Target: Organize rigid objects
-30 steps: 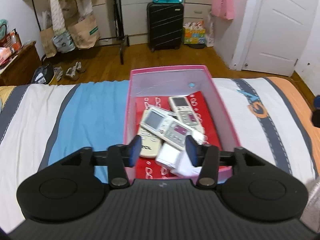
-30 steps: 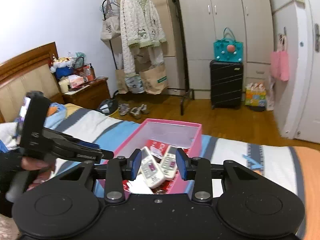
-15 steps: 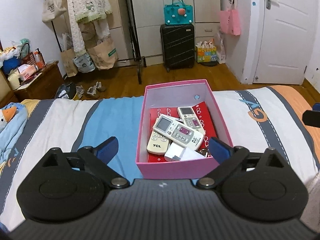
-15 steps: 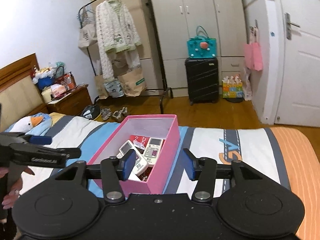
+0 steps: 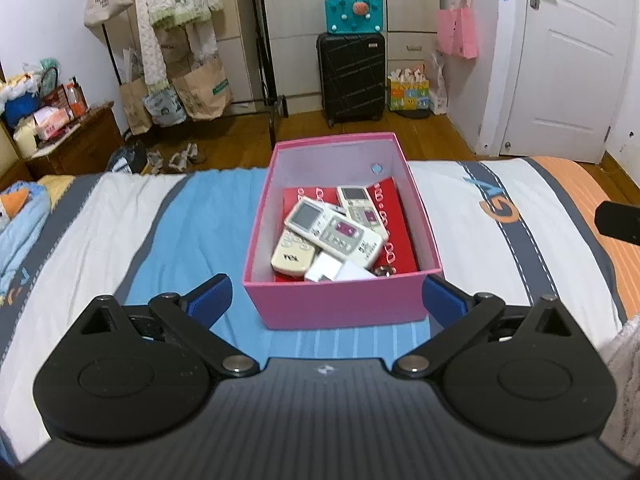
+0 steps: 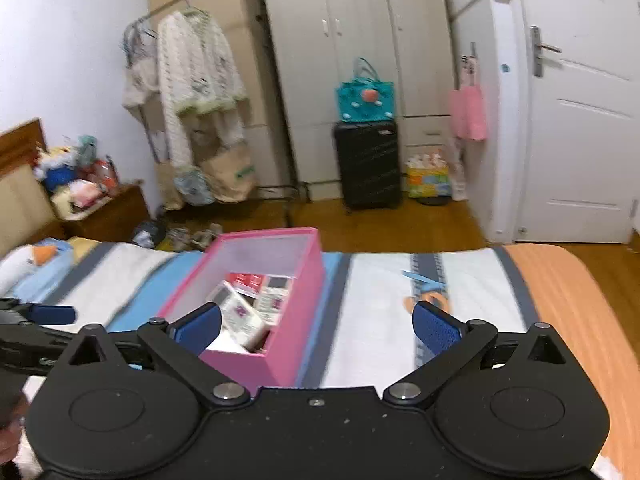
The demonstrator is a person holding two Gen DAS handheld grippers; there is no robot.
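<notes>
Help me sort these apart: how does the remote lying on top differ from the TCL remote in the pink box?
The top remote is white, fully visible and lies diagonally across the others; the TCL remote is cream, half hidden beneath it. The top one shows a screen and purple panel; the TCL one shows only its lower end. Both lie face up in the pink box.

The pink rectangular cardboard box [image 5: 340, 304] has a matt outer skin and a paler, dull whitish lining, with a red glossy printed sheet [image 5: 394, 216] on its floor. The cream plastic remote controls [image 5: 334, 232] inside look smooth and slightly shiny, their small screens grey and dull. Under the box, the striped cloth bedcover [image 5: 120, 224] in white, blue, grey and orange is soft and matt, with stitched seams. At the far side, the black hard-shell suitcase [image 5: 352, 76] shows a grooved, faintly glossy plastic surface, the floor of brown wood boards [image 5: 240, 136] has a low sheen, and the white panelled door [image 5: 568, 60] is smooth painted with a metal handle.
</notes>
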